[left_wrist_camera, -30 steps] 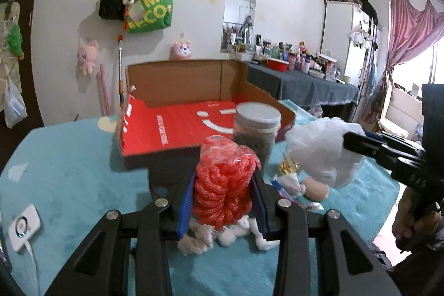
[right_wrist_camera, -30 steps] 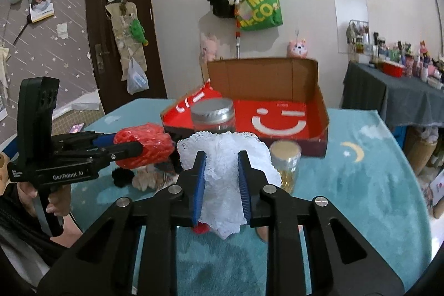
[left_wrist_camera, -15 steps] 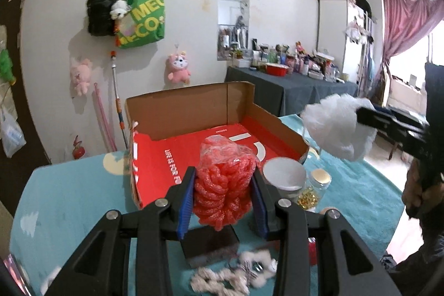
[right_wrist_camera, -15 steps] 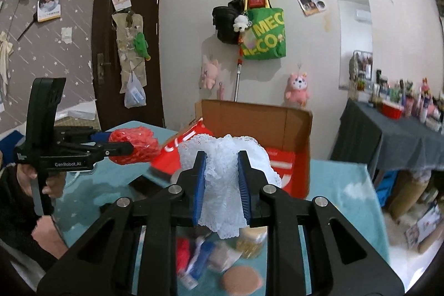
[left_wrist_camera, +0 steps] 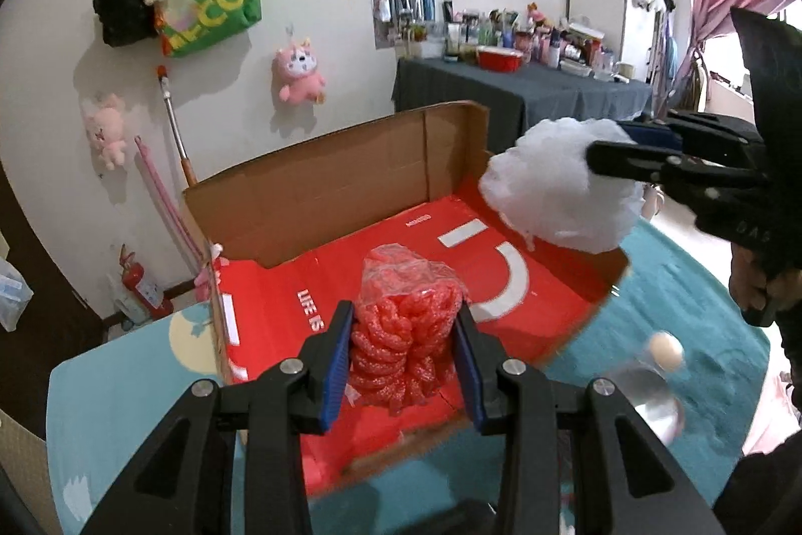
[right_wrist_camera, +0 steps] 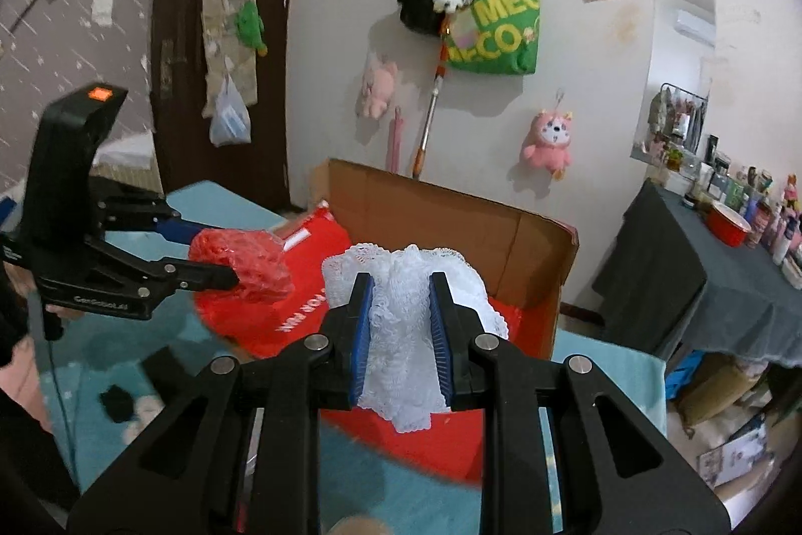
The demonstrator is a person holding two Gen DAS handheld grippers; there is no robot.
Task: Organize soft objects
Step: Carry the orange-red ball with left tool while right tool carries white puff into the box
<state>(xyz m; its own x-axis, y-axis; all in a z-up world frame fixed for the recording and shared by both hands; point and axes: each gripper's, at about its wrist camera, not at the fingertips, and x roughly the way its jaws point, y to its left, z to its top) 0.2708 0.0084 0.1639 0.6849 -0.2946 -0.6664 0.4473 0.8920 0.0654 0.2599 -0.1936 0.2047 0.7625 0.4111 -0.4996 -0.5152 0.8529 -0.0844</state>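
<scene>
My left gripper (left_wrist_camera: 405, 354) is shut on a bag of red rope (left_wrist_camera: 407, 329) and holds it over the front of the open cardboard box (left_wrist_camera: 321, 189) with the red inside. My right gripper (right_wrist_camera: 400, 344) is shut on a white lace bundle (right_wrist_camera: 406, 334) and holds it above the box's right side. In the left wrist view the white bundle (left_wrist_camera: 561, 189) hangs over the box's right wall. In the right wrist view the red rope (right_wrist_camera: 240, 259) sits in the left gripper (right_wrist_camera: 228, 279) over the box's left edge (right_wrist_camera: 321, 229).
The box stands on a teal table cover (left_wrist_camera: 125, 389). Blurred jars (left_wrist_camera: 656, 404) lie right of the box. A dark block (right_wrist_camera: 160, 369) and small black item (right_wrist_camera: 118, 402) lie on the table at left. A cluttered dark side table (left_wrist_camera: 521, 88) stands behind.
Both grippers have risen and moved forward over the box, each still holding its bundle. The jars and loose items have dropped out of the middle of view.
</scene>
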